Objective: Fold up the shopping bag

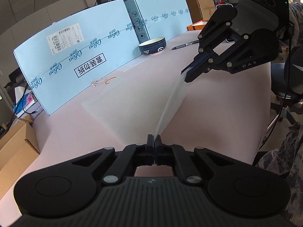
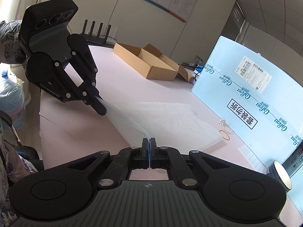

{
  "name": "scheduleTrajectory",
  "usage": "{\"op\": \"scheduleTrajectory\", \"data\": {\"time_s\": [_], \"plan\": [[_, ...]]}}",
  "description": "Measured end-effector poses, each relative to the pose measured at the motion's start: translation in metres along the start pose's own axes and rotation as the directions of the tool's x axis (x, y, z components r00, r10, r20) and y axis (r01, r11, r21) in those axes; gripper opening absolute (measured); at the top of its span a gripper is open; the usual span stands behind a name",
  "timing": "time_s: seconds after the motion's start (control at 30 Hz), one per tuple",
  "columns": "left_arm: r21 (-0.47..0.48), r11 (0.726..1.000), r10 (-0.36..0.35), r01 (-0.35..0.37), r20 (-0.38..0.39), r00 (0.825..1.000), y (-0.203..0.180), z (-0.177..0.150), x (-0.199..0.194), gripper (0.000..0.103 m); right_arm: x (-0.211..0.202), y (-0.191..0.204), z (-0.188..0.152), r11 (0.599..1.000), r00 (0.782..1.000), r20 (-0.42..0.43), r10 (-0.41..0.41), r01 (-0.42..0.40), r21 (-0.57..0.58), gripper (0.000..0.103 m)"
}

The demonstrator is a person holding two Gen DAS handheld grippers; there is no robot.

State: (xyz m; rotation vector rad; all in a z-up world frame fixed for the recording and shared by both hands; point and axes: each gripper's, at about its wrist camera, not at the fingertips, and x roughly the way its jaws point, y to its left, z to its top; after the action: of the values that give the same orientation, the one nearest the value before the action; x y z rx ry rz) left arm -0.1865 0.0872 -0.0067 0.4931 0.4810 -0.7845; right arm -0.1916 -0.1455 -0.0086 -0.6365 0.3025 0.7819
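Observation:
A thin translucent white shopping bag hangs between both grippers above the pink table; its far part rests on the table. My left gripper is shut on one end of its raised edge. My right gripper is shut on the other end, higher and farther right. In the right wrist view the bag spreads over the table. There my right gripper pinches its near edge and my left gripper pinches it at the left.
A light blue carton stands along the far table side. A dark bowl, a pen, rubber bands lie near it. An open cardboard box sits at the table end. A chair stands beside the table.

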Motion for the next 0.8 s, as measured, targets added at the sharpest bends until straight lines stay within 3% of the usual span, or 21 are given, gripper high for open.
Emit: {"op": "scheduleTrajectory", "data": {"time_s": [0.17,0.27,0.33,0.43,0.67,0.8], "plan": [[-0.083,0.987,-0.139,0.136,-0.026,0.990,0.005,0.000,-0.004,0.000,-0.004,0.008,-0.006,0.999,0.999,-0.009,0.033,-0.033,-0.007,0.002],[-0.086,0.986,-0.147,0.143,-0.039,0.988,0.005,0.001,-0.007,0.000,-0.011,0.015,-0.009,0.998,1.000,-0.006,-0.011,0.011,-0.059,0.007],[-0.087,0.986,-0.148,0.144,-0.039,0.988,0.004,0.002,-0.008,0.001,-0.016,0.017,-0.010,0.996,0.999,0.007,-0.037,0.037,-0.080,0.025],[-0.088,0.985,-0.150,0.146,-0.037,0.988,0.004,0.004,-0.009,0.001,-0.020,0.023,-0.011,0.979,0.996,0.028,-0.084,0.088,-0.182,0.033],[-0.090,0.984,-0.154,0.151,-0.034,0.987,0.003,0.007,-0.012,0.001,-0.006,0.041,-0.015,0.916,0.996,0.039,-0.082,0.091,-0.390,0.032],[-0.091,0.985,-0.151,0.147,-0.037,0.988,0.002,0.008,-0.012,0.002,0.003,0.036,-0.012,0.936,1.000,-0.006,-0.026,0.022,-0.352,0.007]]}}
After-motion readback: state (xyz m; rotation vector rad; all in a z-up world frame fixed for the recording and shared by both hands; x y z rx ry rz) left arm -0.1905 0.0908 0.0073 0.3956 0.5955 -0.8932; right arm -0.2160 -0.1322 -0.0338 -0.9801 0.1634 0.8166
